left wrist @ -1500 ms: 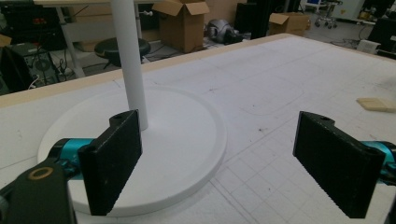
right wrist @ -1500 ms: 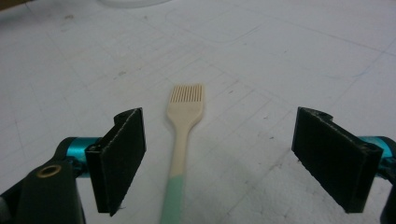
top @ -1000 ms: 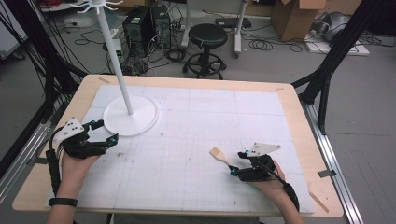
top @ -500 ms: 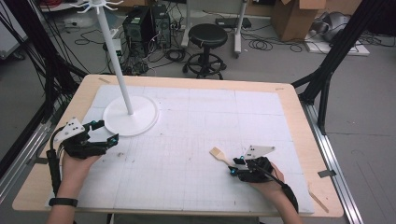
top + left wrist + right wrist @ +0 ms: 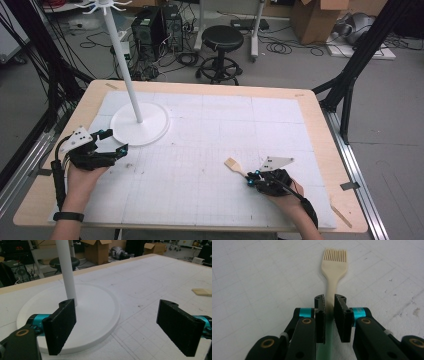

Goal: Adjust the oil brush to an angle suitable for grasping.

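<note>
Evidently to lift it, the right hand-held gripper [image 5: 329, 305] had just closed on the brush [image 5: 333, 265] handle at lower right of the tabletop [image 5: 210, 145], while the left hand-held gripper [image 5: 125, 322] waited with jaws apart beside the stand [image 5: 75, 310].

Bench [image 5: 210, 135] mid open; white stand [image 5: 139, 125] blocks far-left, brush [image 5: 234, 165] lies near right.

Each claw, left [image 5: 113, 143] and right [image 5: 251, 176], is black with teal collars, brass-coloured screws, ribbed pads and a grey three-cornered plate; a black wristband circles the left wrist
</note>
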A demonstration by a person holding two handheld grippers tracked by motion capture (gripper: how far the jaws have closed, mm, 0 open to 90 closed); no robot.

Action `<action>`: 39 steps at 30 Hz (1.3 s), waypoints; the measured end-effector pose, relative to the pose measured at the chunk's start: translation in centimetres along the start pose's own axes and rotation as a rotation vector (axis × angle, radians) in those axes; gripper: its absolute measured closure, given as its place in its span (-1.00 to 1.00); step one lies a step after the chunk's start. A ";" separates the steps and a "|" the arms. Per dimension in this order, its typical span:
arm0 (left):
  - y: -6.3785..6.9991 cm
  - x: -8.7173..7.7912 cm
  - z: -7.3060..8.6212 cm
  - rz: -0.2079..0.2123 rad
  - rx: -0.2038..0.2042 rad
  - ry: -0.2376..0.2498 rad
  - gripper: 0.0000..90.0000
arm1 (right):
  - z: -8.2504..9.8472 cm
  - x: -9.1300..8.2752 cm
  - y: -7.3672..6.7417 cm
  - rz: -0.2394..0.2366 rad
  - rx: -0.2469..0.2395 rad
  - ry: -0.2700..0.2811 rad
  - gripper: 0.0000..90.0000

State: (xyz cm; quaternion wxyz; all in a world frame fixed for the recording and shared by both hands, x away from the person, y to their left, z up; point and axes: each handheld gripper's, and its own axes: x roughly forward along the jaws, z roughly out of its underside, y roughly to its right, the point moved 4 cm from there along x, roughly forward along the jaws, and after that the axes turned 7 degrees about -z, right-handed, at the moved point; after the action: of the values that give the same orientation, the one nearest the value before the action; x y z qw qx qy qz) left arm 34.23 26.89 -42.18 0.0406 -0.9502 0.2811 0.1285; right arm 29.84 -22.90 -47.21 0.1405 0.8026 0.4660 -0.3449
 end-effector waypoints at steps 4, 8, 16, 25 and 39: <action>0.0 0.0 0.0 -0.001 0.001 -0.002 -0.63 | 0.0 0.0 0.0 -0.002 0.007 0.002 0.80; 0.0 0.0 0.0 -0.001 -0.002 0.002 -0.63 | -0.1 0.0 0.0 -0.004 0.001 0.001 0.82; 0.0 0.0 -0.1 0.000 -0.005 0.007 -0.63 | -0.4 -0.4 0.2 -0.030 0.002 0.022 0.82; -0.3 -0.6 -0.5 -0.005 -0.018 0.036 -0.62 | -2.3 -1.3 0.1 -0.105 -0.032 0.066 0.82; -0.5 -1.4 -1.4 -0.001 -0.015 0.064 -0.62 | -9.7 0.0 -2.0 -0.235 -0.187 0.081 0.82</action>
State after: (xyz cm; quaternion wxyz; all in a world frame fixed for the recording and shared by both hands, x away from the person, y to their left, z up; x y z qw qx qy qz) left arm 33.64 27.87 -40.49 0.0242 -0.9542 0.2810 0.1000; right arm 32.29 -16.55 -40.05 0.1541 0.7392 0.5921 -0.2816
